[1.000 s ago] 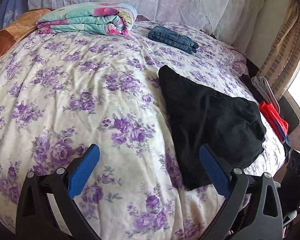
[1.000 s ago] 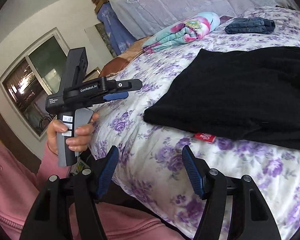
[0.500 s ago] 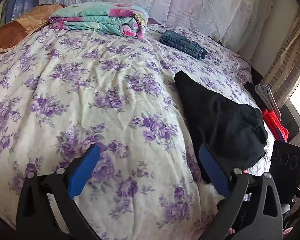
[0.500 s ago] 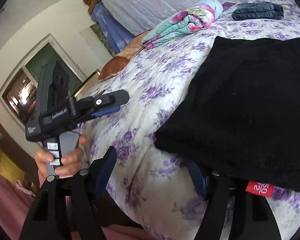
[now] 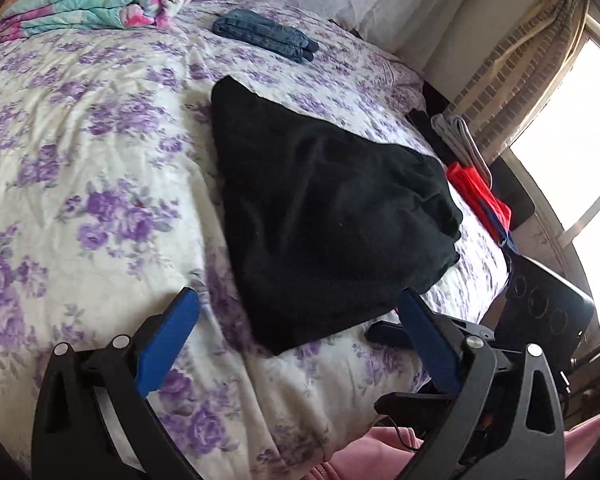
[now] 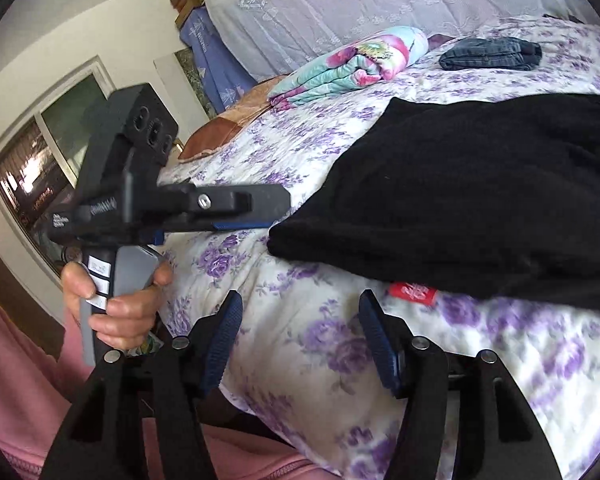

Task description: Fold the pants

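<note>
Black pants (image 5: 324,216), folded into a rough wedge, lie on the floral bedspread (image 5: 92,168) near the bed's front edge; a red label (image 6: 413,293) shows at their near hem. The left gripper (image 5: 300,320) hovers over the front edge, its blue pads (image 5: 168,340) spread wide and holding nothing, the near corner of the pants lying between and beyond them. The right gripper (image 6: 300,328) is likewise spread and empty, just short of the hem. In the right wrist view the left hand (image 6: 116,300) grips the left tool's handle. Folded jeans (image 5: 264,38) and a folded floral quilt (image 5: 96,0) rest near the headboard, well apart from the pants.
</note>
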{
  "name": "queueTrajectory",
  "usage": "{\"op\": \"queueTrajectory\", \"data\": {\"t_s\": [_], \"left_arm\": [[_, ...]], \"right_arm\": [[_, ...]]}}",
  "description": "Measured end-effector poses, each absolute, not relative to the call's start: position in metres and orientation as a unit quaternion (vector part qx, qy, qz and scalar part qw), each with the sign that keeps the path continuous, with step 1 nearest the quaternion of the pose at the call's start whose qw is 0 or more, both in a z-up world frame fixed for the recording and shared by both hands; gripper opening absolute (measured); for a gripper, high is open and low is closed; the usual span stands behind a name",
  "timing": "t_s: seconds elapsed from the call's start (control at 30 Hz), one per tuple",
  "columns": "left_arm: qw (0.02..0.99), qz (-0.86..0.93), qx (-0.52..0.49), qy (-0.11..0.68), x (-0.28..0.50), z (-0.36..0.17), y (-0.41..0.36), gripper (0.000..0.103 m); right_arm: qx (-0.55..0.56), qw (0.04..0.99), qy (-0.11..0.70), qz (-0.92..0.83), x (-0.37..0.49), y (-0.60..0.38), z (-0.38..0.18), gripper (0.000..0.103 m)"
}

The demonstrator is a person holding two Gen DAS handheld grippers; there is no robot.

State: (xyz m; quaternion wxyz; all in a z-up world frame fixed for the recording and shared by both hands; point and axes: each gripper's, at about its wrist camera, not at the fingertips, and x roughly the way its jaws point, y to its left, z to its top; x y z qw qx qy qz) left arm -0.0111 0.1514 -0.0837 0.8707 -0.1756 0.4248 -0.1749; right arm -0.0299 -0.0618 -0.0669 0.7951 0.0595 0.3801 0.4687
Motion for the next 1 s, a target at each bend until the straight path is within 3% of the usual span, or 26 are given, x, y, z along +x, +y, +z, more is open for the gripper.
{"op": "queueTrajectory", "data": {"t_s": [0.37,0.8,0.9,1.0], "left_arm": [[0.835,-0.226,-0.218,0.452,0.024,-0.093,0.141,0.097],[0.820,-0.274,-0.224,0.450,0.074,-0.090,0.126,0.096],[0.820,-0.277,-0.201,0.458,0.059,-0.095,0.125,0.094],[0.834,-0.263,-0.175,0.452,0.047,-0.098,0.125,0.089]], "right_arm": [[0.066,0.784,0.370,0.494,-0.027,-0.055,-0.070,0.065],[0.108,0.819,0.316,0.467,-0.027,-0.142,-0.039,0.065],[0.143,0.846,0.283,0.429,-0.006,-0.190,-0.016,0.076],[0.167,0.865,0.292,0.372,0.035,-0.228,-0.009,0.078]]}}
